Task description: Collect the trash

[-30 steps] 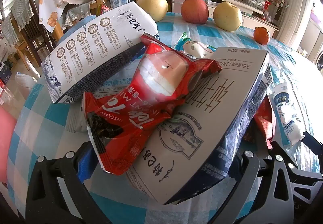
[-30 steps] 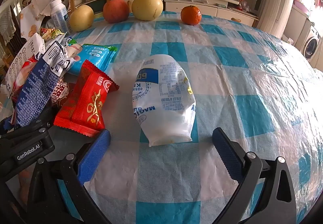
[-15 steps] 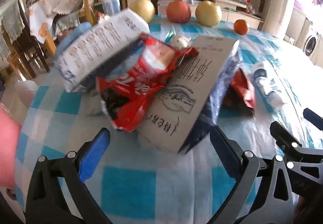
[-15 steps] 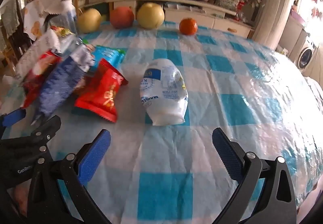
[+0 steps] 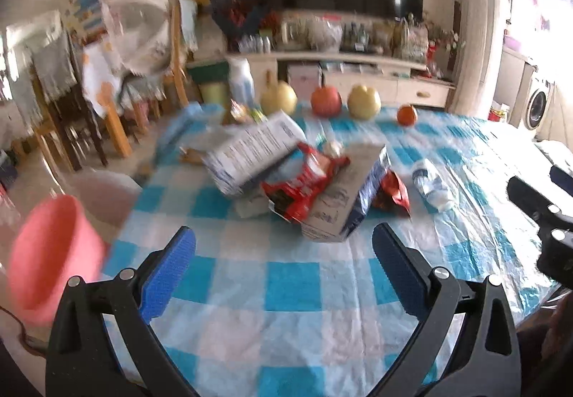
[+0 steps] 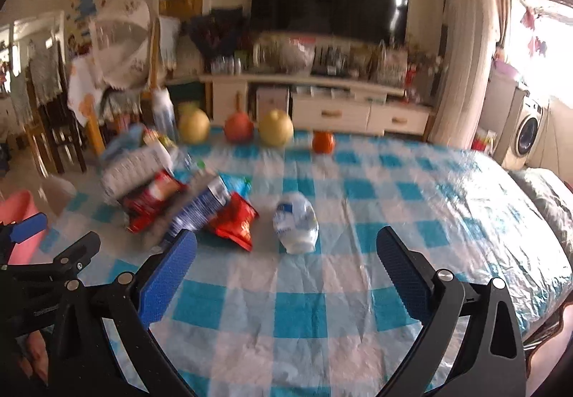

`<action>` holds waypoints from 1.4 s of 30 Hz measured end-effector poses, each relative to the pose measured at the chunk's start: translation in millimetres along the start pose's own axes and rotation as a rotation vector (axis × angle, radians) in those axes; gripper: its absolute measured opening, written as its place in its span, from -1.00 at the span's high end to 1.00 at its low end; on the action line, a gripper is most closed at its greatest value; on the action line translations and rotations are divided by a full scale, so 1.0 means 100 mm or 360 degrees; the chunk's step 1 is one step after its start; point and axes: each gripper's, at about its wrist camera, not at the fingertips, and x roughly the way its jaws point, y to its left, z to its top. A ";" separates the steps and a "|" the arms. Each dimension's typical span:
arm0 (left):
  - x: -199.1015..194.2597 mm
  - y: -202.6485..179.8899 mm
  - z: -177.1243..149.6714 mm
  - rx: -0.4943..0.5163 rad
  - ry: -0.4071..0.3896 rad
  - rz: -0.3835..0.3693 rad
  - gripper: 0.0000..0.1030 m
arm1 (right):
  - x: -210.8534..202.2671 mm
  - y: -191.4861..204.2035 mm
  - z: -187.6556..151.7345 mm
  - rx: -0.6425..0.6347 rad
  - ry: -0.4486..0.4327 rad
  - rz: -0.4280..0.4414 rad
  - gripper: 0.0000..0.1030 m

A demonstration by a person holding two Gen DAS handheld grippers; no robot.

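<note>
I see both tongs, left tongs (image 5: pixel 284 250) and right tongs (image 6: pixel 286 253), spread wide and empty. The trash pile (image 5: pixel 304 175) sits mid-frame on the tabletop (image 5: pixel 293 289), white pouch (image 6: pixel 296 226) beside it. Nothing looks collected yet; the pink bin (image 5: pixel 50 253) waits at lower left.

The table (image 6: pixel 447 203) wears a blue-and-white checked cloth under a clear plastic film, glossy and wrinkled where light strikes it. The red snack wrapper (image 5: pixel 304 182) and the red packet (image 6: pixel 234 219) are shiny crinkled foil. The carton (image 5: pixel 343 193) looks like matt printed card. The white pouch (image 6: pixel 296 221) is smooth soft plastic. Each hand-held gripper, left (image 5: pixel 284 268) and right (image 6: pixel 286 271), is matt black plastic with ribbed blue pads (image 5: pixel 168 271) and bright metal screws. The pink bin (image 5: pixel 50 253) looks smooth plastic.
</note>
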 end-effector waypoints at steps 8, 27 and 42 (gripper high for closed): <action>-0.83 0.13 0.12 0.0053 -0.0300 0.0071 -0.93 | -0.76 0.13 0.09 -0.0004 -0.0232 0.0024 -0.93; -1.81 0.28 0.19 -0.0006 -0.0581 0.0048 -0.93 | -1.80 0.06 0.18 0.0028 -0.0505 -0.0024 -0.93; -2.13 0.34 0.16 -0.0111 -0.0729 0.0075 -0.93 | -2.21 0.09 0.20 -0.0015 -0.0650 -0.0024 -0.93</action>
